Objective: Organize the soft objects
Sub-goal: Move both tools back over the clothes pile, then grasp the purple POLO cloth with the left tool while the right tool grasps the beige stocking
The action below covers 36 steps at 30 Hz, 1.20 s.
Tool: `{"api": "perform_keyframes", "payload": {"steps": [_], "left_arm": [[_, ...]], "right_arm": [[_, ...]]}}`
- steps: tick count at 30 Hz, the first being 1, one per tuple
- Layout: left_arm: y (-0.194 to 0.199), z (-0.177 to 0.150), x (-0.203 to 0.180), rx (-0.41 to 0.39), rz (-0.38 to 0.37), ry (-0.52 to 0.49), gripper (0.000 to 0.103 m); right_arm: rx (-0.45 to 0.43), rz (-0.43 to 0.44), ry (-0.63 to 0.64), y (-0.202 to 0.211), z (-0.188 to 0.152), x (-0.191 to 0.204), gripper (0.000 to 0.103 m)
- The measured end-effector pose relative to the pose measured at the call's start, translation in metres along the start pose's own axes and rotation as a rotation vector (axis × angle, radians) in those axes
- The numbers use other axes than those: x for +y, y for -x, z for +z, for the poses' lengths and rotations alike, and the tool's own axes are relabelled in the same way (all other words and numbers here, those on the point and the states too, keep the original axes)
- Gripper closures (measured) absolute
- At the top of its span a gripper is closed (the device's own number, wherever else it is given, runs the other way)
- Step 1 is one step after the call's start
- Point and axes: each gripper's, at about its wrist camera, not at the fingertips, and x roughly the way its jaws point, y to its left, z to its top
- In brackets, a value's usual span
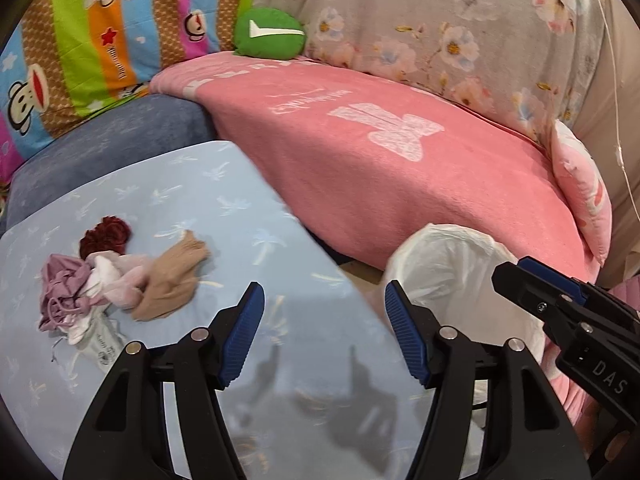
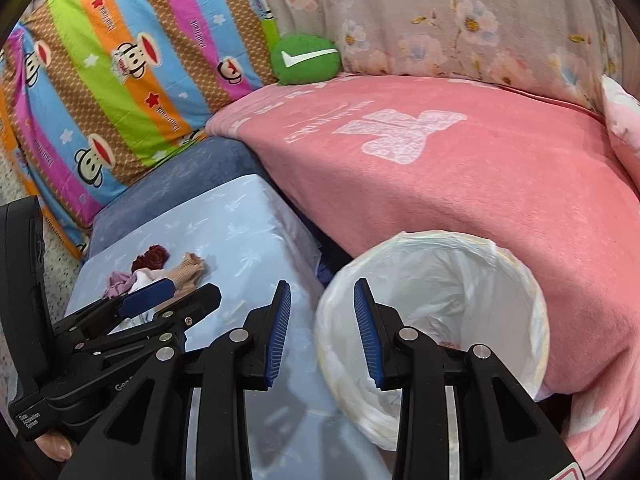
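Observation:
A small heap of soft things lies on the light blue patterned table top (image 1: pixel 192 184): a tan sock (image 1: pixel 172 280), a dark red scrunchie (image 1: pixel 106 234), pale pink and white cloth (image 1: pixel 116 276) and a mauve drawstring pouch (image 1: pixel 62 284). My left gripper (image 1: pixel 324 328) hovers open over the table's near right part, well to the right of the heap, nothing between its fingers. My right gripper (image 2: pixel 322 328) stands open and empty above the rim of a bin lined with a white bag (image 2: pixel 436 280). The heap (image 2: pixel 160 272) is partly hidden behind the left gripper in the right wrist view.
A pink blanket (image 1: pixel 380 168) covers the sofa seat behind the bin (image 1: pixel 452 264). A green round cushion (image 1: pixel 268 32) sits at the back, beside a striped monkey-print quilt (image 1: pixel 92 40) and a floral cover (image 1: pixel 460 28). A blue-grey cushion (image 1: pixel 120 136) borders the table's far side.

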Motion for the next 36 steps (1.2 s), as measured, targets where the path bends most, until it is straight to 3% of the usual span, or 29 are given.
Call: {"api": "perform_keyframes", "payload": {"steps": [1, 4, 20, 30, 36], "left_arm": [[0.001, -0.001, 0.006, 0.002, 0.013, 0.008, 0.033], [0.006, -0.005, 0.026, -0.007, 0.056, 0.045, 0.029], [0.029, -0.028, 0.147, -0.016, 0.263, 0.231, 0.028], [0.031, -0.031, 0.219, -0.004, 0.345, 0.334, 0.028], [0.021, -0.032, 0.252, 0.012, 0.343, 0.389, 0.028]], "right_arm": [[0.002, 0.005, 0.006, -0.002, 0.000, 0.006, 0.062], [0.023, 0.035, 0.038, -0.010, -0.001, 0.028, 0.060], [0.115, 0.152, 0.140, -0.057, -0.014, 0.119, 0.060], [0.165, 0.186, 0.164, -0.100, -0.015, 0.169, 0.060], [0.185, 0.181, 0.158, -0.135, -0.011, 0.189, 0.060]]}}
